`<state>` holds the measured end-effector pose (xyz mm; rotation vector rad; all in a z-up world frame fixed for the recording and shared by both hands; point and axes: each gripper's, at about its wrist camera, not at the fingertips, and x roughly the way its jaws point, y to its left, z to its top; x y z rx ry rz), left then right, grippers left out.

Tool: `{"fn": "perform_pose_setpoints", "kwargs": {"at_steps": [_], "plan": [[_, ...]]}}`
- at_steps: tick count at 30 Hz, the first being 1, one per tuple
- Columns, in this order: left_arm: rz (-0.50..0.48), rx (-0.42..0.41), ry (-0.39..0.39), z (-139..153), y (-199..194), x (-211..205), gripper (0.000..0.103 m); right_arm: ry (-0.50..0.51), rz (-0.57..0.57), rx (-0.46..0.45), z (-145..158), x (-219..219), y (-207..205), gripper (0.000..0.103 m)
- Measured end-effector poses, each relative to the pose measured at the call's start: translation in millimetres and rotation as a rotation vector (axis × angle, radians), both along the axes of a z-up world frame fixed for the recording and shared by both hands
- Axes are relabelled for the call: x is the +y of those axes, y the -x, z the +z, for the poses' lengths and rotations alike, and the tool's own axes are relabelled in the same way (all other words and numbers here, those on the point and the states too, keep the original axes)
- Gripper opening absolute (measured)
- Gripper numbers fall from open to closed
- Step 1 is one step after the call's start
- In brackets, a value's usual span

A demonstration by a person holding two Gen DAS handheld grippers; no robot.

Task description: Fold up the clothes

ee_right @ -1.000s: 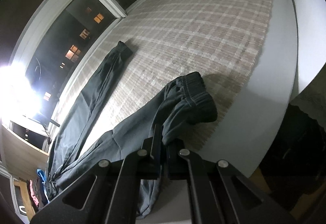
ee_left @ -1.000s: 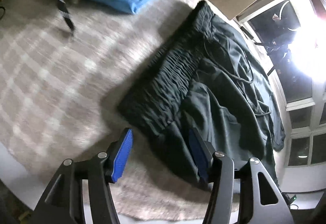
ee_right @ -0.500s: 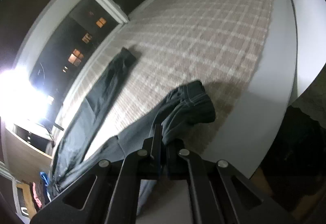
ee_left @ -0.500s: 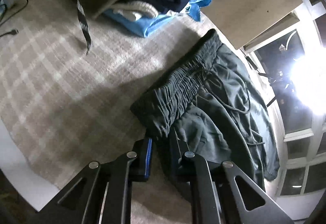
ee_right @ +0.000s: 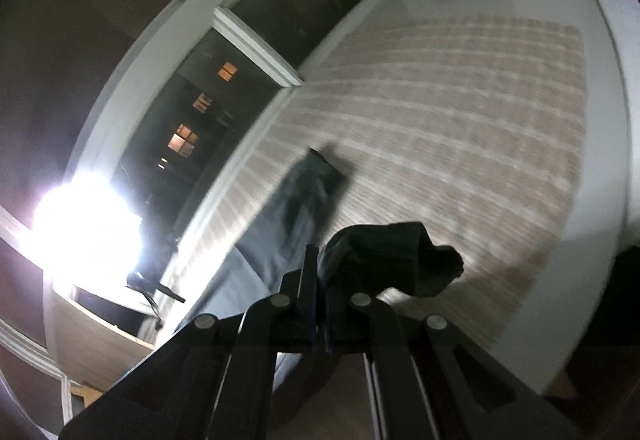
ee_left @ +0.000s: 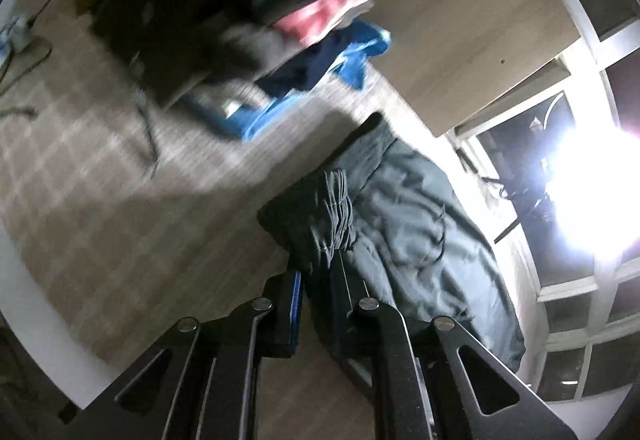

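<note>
There is 1 pair of dark grey trousers [ee_left: 412, 216] on the checked beige rug [ee_left: 92, 176], and 2 grippers have hold of it, 1 at each end. The left gripper [ee_left: 316, 280] has its 2 blue-padded fingers [ee_left: 295, 294] drawn narrow, pinching the gathered elastic waistband, which bunches up just beyond the tips; the rest of the trousers trails away to the right toward the window. The right gripper [ee_right: 319, 304] is pressed tight on 1 leg cuff, a dark lump of cloth humped over its right finger. The other trouser leg [ee_right: 308, 184] lies stretched out on the rug, its cuff pointing to the far side, near the window frame.

Round about: 1 untidy heap of clothes [ee_left: 240, 20] sits on the far side of the rug in the left wrist view, with black, pink, navy and bright blue pieces I can make out, though the blur keeps me from counting them. Behind the heap stands 1 pale wooden panel [ee_left: 460, 32]. 1 very bright lamp [ee_left: 592, 196] glares by the window, washing out whatever is beside it. Through the dark panes [ee_right: 192, 120] a few lit windows show outside. Beyond the rug's right edge runs a bare white floor [ee_right: 600, 200].
</note>
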<state>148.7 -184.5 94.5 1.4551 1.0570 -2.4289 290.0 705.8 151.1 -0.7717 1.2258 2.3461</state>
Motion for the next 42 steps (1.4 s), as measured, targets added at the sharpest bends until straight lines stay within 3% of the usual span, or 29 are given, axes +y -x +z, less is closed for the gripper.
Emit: {"fn": "perform_pose_setpoints", "kwargs": {"at_steps": [5, 9, 14, 21, 23, 25, 30, 32, 35, 38, 42], "plan": [[0.004, 0.024, 0.01, 17.8, 64.8, 15.4, 0.01, -0.002, -0.019, -0.032, 7.7, 18.4, 86.0, 0.002], [0.013, 0.015, 0.04, 18.4, 126.2, 31.3, 0.01, 0.002, -0.004, -0.095, -3.6, 29.9, 162.8, 0.002], [0.05, -0.043, 0.081, -5.5, 201.4, 49.8, 0.01, -0.002, -0.018, -0.221, -42.1, 45.5, 262.9, 0.002], [0.052, -0.129, 0.155, -51.2, 279.1, 75.4, 0.01, -0.024, -0.022, -0.406, -102.8, 62.6, 343.8, 0.002], [0.039, -0.157, 0.178, -61.2, 291.7, 80.2, 0.012, -0.022, -0.004, -0.45, -116.5, 63.4, 355.1, 0.002], [0.023, -0.199, 0.181, -69.9, 300.8, 81.6, 0.02, -0.002, 0.023, -0.48, -127.6, 65.2, 361.8, 0.005], [-0.058, -0.226, 0.193, -64.3, 306.5, 80.3, 0.033, 0.032, 0.118, -0.421, -110.8, 68.2, 347.8, 0.023], [-0.104, -0.205, 0.202, -54.2, 298.4, 78.9, 0.045, -0.029, 0.144, -0.399, -91.9, 64.0, 332.7, 0.024], [-0.173, -0.181, 0.233, -40.5, 279.6, 74.0, 0.048, -0.191, 0.212, -0.369, -59.9, 44.6, 311.7, 0.025], [-0.225, -0.175, 0.278, -33.7, 262.9, 67.7, 0.049, -0.314, 0.424, -0.301, -41.1, -7.3, 309.0, 0.025], [-0.34, -0.101, 0.219, -28.8, 255.7, 84.5, 0.048, -0.519, 0.813, -0.241, -36.0, -130.7, 323.6, 0.025]]}}
